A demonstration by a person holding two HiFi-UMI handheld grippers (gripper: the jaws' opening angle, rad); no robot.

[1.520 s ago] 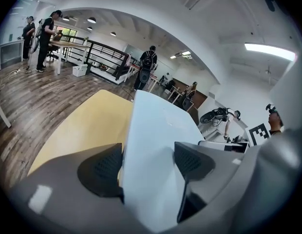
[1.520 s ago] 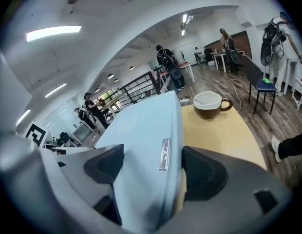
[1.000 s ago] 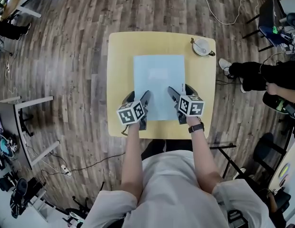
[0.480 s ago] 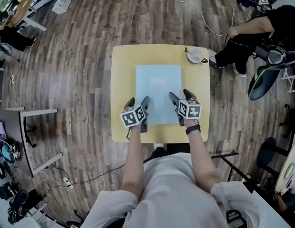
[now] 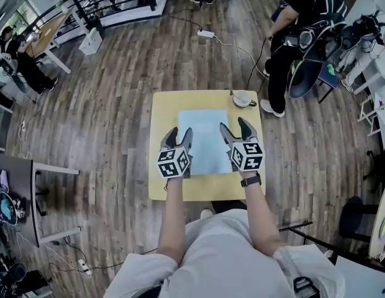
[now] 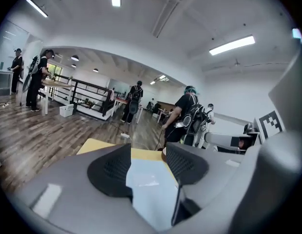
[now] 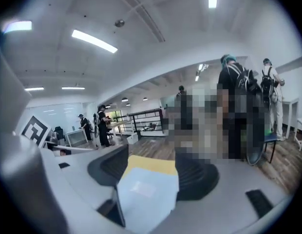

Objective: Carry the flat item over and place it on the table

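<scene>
The blue sheet lies flat on the middle of the counter, square to its edges, so the placing looks done. The left claw hangs over the counter's near half at the sheet's left corner. Its jaws are closing with nothing pinched, and the sheet shows only beneath the gap. The right claw mirrors it at the right corner, spread and empty. One claw per corner suits a wide, limp sheet, keeping it level. A cup sits at the counter's far right corner, apart from the sheet.
</scene>
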